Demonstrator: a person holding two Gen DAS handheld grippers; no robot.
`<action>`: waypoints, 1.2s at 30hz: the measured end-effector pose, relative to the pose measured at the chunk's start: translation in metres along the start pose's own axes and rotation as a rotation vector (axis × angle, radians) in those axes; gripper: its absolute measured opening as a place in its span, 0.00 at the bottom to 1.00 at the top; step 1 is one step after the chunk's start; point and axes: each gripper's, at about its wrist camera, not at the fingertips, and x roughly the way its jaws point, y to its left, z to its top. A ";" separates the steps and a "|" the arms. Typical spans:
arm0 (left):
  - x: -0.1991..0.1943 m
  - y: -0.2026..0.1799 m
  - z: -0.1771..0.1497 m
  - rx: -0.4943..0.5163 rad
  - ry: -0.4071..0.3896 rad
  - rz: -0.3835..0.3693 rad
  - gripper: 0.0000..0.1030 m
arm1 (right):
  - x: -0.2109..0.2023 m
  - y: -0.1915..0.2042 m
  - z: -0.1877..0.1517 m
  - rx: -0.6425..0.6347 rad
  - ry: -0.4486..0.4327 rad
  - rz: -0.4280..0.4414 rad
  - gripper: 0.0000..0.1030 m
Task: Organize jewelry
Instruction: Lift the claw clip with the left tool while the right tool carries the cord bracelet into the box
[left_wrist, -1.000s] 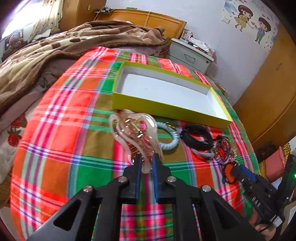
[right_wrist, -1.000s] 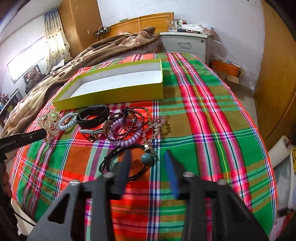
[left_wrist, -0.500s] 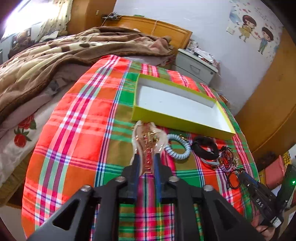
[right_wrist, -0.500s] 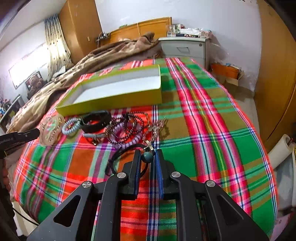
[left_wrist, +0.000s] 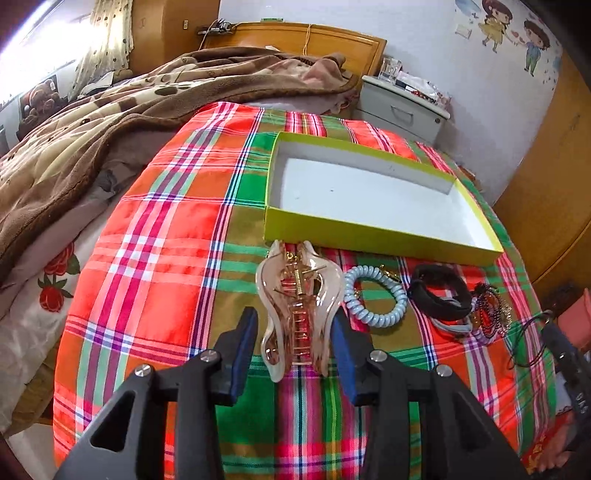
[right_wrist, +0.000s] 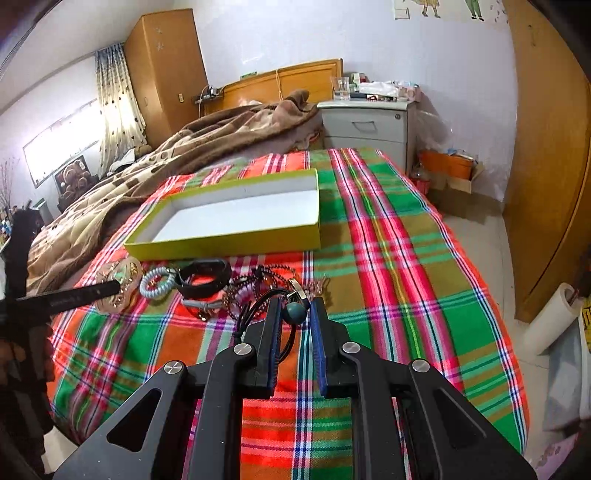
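Since the earlier frame, the left gripper (left_wrist: 293, 350) has let its fingers spread wide, and the translucent pink claw hair clip with gold metal spring (left_wrist: 298, 306) that it was pinching now lies flat on the cloth between the parted blue pads (left_wrist: 243, 354), touching neither clearly. The right gripper (right_wrist: 293, 332) has lifted, its fingers pressed in on the dark teal round bead (right_wrist: 294, 313) of the black cord necklace (right_wrist: 258, 301), whose loops hang off the cloth at the near end.

The bed carries a bright red, green and orange plaid cloth (left_wrist: 166, 229), with a brown patterned blanket (left_wrist: 92, 122) bunched on the far left. On the far part of the cloth sits the shallow lime-green cardboard box with white inside (left_wrist: 373, 236), nothing in it. Beyond it, against the wall, stands a grey bedside drawer cabinet (right_wrist: 365, 125).

Along the near side of the box runs a row of jewellery. The hair clip is at the left end, its tip just beside the box wall. To its right lies the pale blue spiral coil bracelet (left_wrist: 375, 295), then the black leather wristband (left_wrist: 439, 295), then a tangle of dark and lilac beaded bracelets (left_wrist: 489, 310) at the right end, near the cord necklace.
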 end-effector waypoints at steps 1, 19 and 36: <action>0.003 0.000 0.001 0.006 0.008 0.008 0.40 | 0.000 0.000 0.001 -0.002 -0.002 0.000 0.15; -0.003 0.006 0.014 0.020 -0.014 0.006 0.28 | 0.007 0.008 0.020 0.000 -0.020 0.024 0.15; -0.032 0.014 0.043 0.021 -0.081 -0.057 0.26 | 0.011 0.013 0.048 -0.002 -0.056 0.035 0.15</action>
